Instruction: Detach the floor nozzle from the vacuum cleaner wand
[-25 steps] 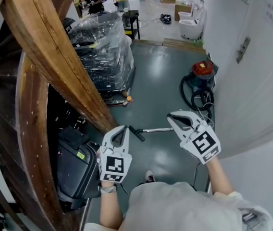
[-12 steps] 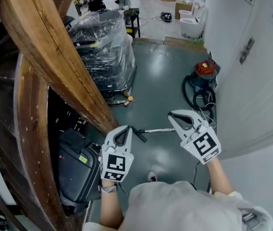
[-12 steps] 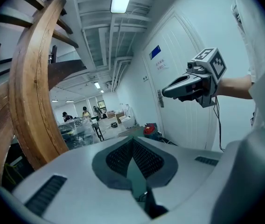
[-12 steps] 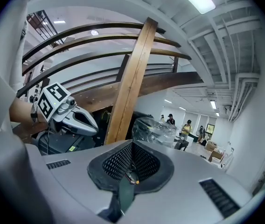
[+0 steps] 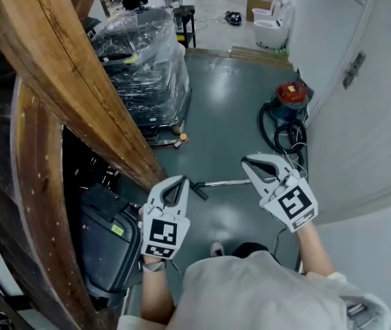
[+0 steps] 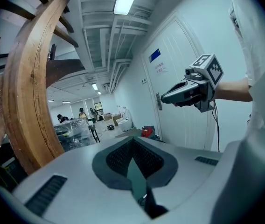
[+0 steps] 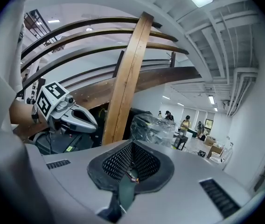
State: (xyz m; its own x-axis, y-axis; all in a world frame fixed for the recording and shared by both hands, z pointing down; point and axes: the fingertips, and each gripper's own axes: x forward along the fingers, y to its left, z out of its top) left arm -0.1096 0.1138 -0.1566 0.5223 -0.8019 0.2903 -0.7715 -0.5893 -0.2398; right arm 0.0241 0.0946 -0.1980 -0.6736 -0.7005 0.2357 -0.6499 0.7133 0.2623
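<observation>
**Silver wand lies on the floor between two closed, empty grippers**

Grey-green floor (image 5: 230, 95) carries the vacuum cleaner wand (image 5: 224, 182), a thin silver tube lying flat. The black floor nozzle (image 5: 197, 190) sits on the wand's left end, attached and angled across it.

In the head view the nozzle shows just to the right of the left gripper (image 5: 180, 180). The wand runs from there toward the right gripper (image 5: 246, 161) and ends just short of its tip. Both grippers are held in the air above the floor, one on each side of the wand, and neither touches the wand or the nozzle.

The left gripper's jaws are pressed together with nothing between them, as its own view shows. The right gripper's jaws are likewise closed on nothing. Each gripper points forward and only slightly downward.

Beyond the right gripper, against the white door (image 5: 364, 115), stands the red-topped vacuum cleaner canister (image 5: 290, 97). Its black hose (image 5: 277, 135) is coiled on the floor in front of it.

On the left rise curved wooden beams (image 5: 78, 95), with a black case (image 5: 106, 243) at their foot. A plastic-wrapped pallet load (image 5: 144, 60) stands farther back.
</observation>
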